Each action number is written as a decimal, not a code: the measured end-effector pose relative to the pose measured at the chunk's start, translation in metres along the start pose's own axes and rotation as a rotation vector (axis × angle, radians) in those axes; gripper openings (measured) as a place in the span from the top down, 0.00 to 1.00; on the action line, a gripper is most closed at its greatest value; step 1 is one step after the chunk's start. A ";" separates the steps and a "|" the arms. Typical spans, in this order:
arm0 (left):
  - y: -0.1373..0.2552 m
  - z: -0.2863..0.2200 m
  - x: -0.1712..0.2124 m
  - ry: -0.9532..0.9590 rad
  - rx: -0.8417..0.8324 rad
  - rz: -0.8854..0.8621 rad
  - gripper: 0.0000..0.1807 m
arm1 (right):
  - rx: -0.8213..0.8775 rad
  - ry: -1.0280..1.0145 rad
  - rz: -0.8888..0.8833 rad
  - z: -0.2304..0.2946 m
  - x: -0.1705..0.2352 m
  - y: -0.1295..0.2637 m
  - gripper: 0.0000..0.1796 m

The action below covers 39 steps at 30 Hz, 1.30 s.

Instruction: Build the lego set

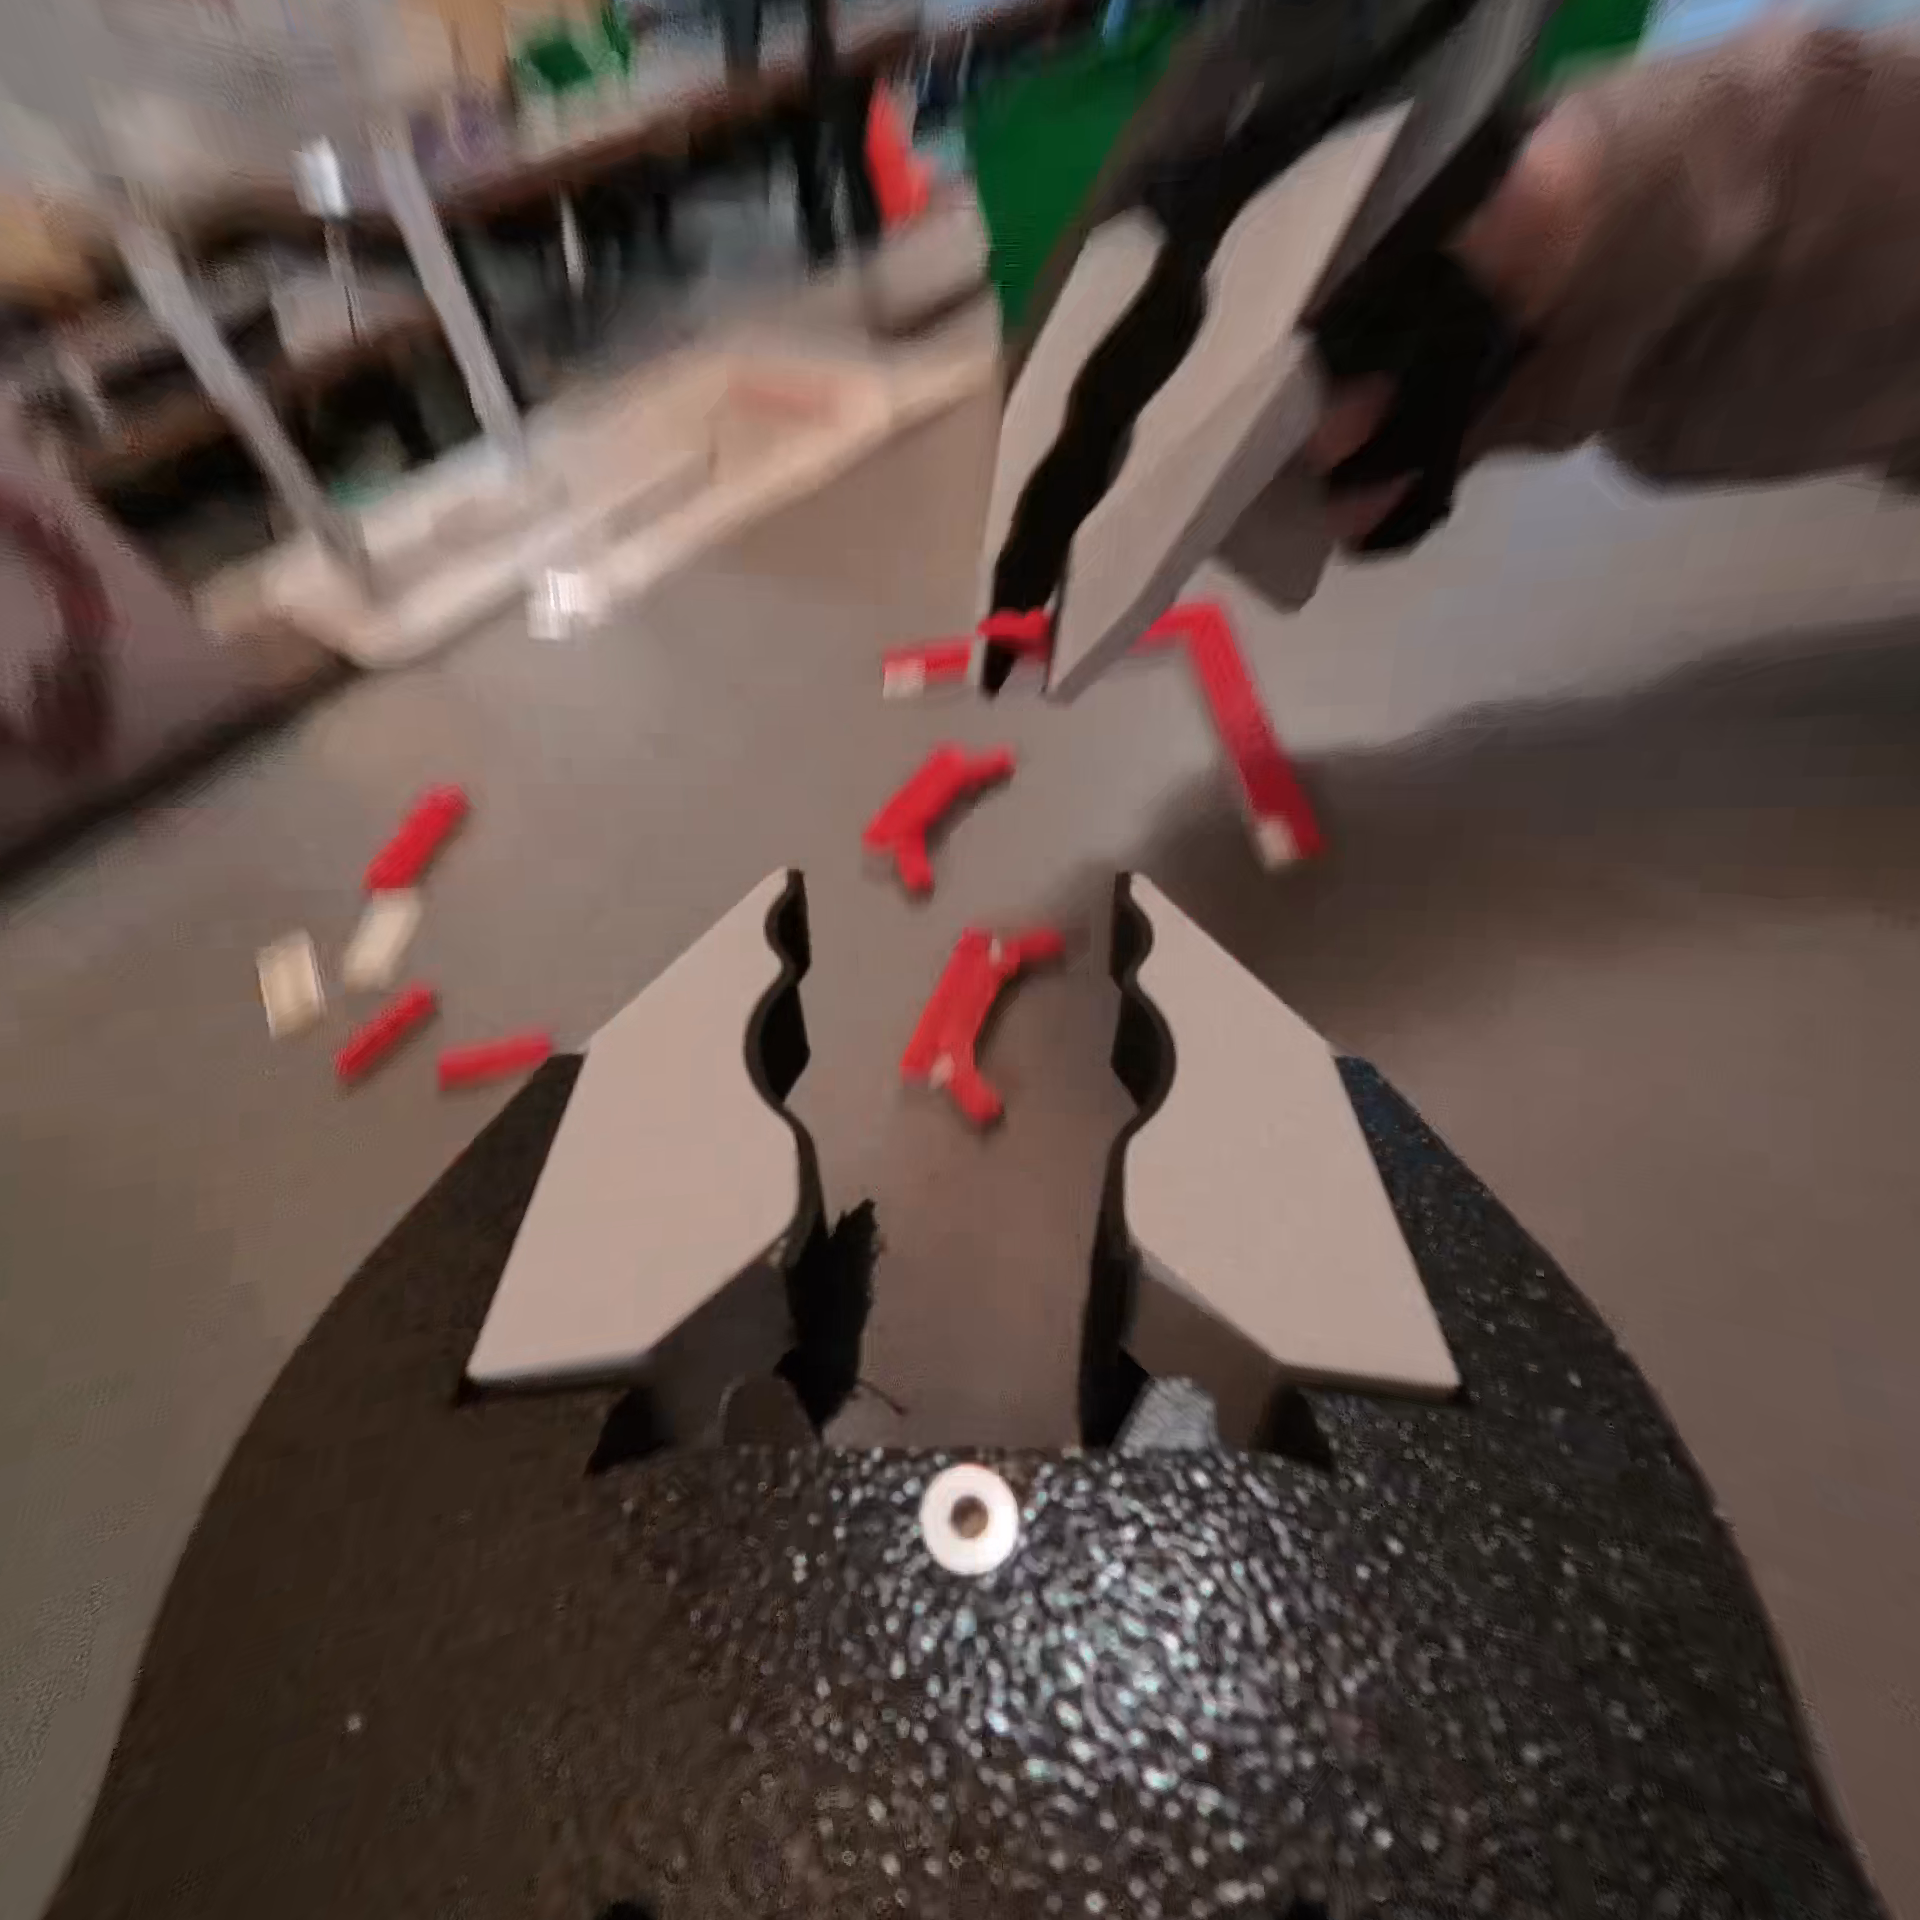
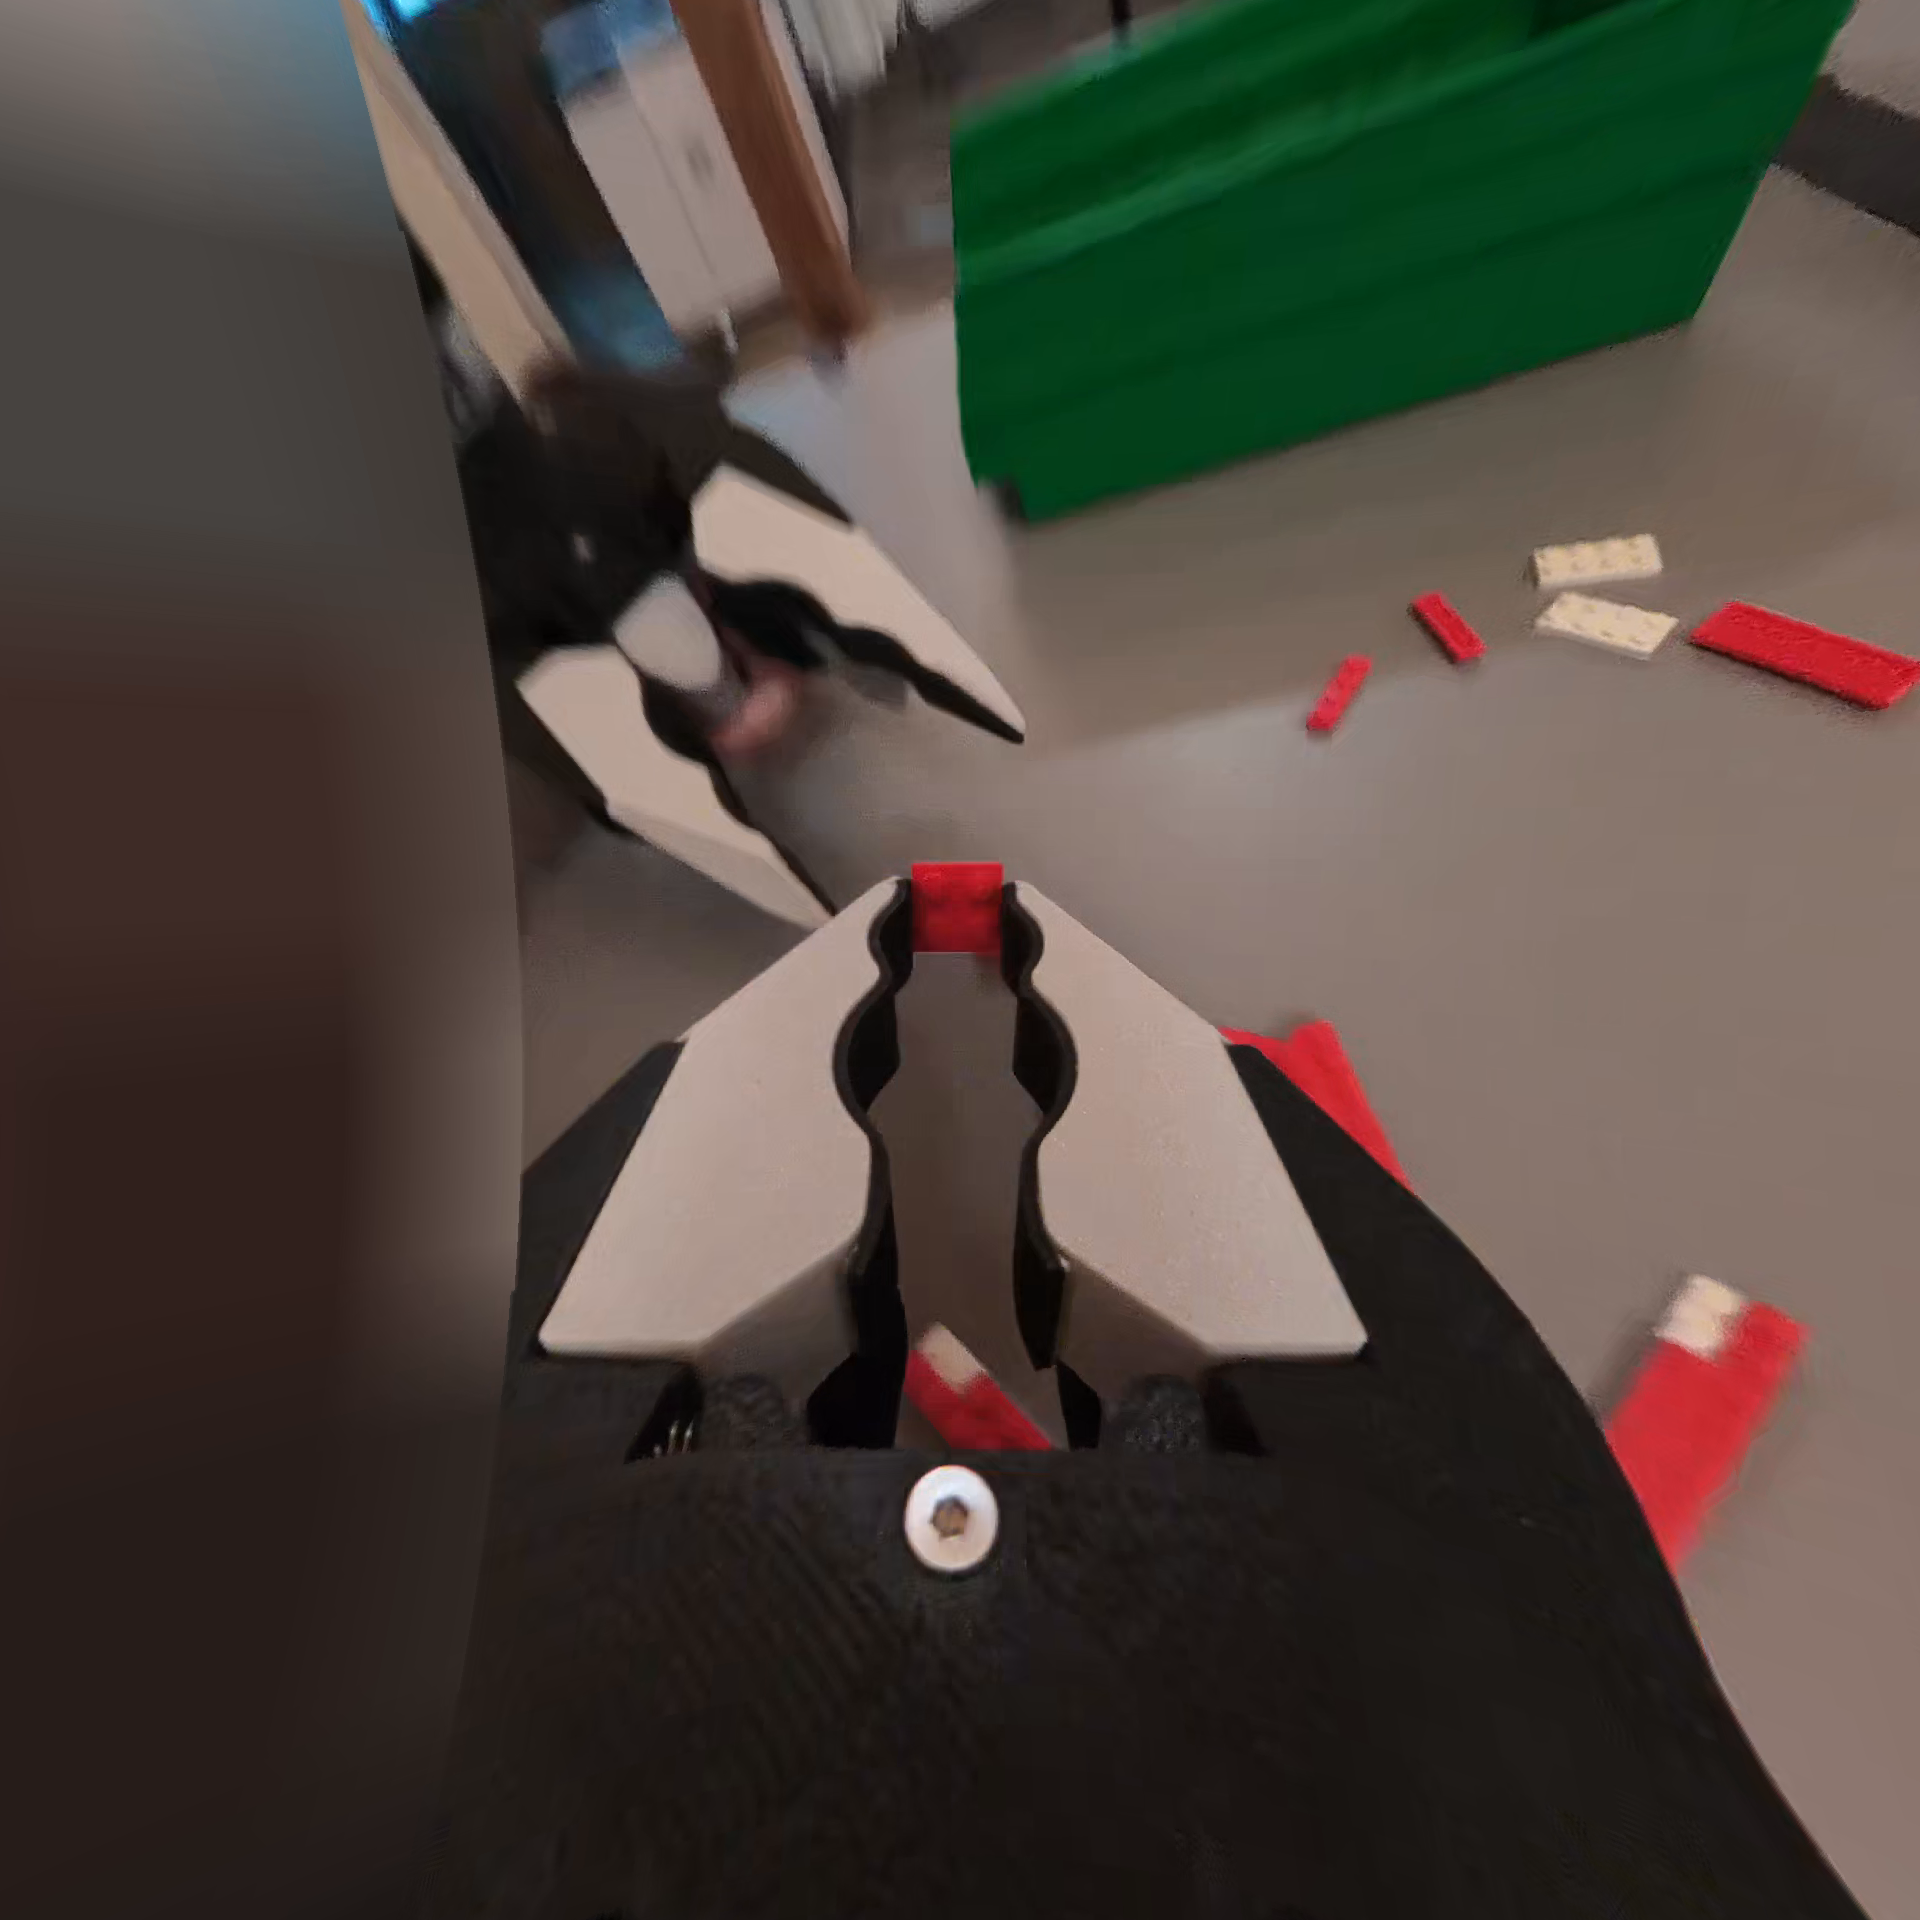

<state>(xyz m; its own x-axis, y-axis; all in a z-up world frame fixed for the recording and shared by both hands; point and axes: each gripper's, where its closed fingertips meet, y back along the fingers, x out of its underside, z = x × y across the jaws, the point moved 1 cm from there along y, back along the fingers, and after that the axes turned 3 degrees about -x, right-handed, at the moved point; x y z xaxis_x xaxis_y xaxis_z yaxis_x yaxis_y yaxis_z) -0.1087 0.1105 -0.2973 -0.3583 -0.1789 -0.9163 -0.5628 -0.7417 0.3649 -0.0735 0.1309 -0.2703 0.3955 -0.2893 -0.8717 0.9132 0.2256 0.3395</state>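
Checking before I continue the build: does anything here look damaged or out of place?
Only the left gripper: black padding on one finger looks torn and frayed near its base. The red pieces lie scattered but intact.

We saw a green bin standing on the grey table at the far side. Behind it rose a brown wooden post. Beyond the table's edge, blurred metal frame legs stood near a dark workbench.
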 end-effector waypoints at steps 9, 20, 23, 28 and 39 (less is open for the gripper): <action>-0.004 -0.003 0.065 0.244 -0.141 0.330 0.75 | 0.082 0.563 0.597 -0.027 0.053 -0.048 0.92; -0.014 -0.005 0.066 0.246 -0.150 0.384 0.83 | 0.036 0.564 0.737 -0.036 0.063 -0.059 0.92; -0.015 -0.004 0.066 0.230 -0.157 0.405 0.87 | 0.036 0.569 0.743 -0.037 0.064 -0.061 0.92; -0.016 0.000 0.067 0.229 -0.165 0.417 0.90 | 0.034 0.569 0.761 -0.039 0.066 -0.063 0.92; -0.018 0.009 0.067 0.185 -0.189 0.436 0.96 | 0.049 0.532 0.761 -0.043 0.064 -0.064 0.92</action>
<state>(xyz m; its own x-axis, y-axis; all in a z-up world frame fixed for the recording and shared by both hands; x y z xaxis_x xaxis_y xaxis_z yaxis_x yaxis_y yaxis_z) -0.1290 0.1176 -0.3641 -0.3821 -0.5968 -0.7056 -0.2399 -0.6733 0.6994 -0.1109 0.1380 -0.3631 0.8036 0.3875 -0.4517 0.4346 0.1363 0.8902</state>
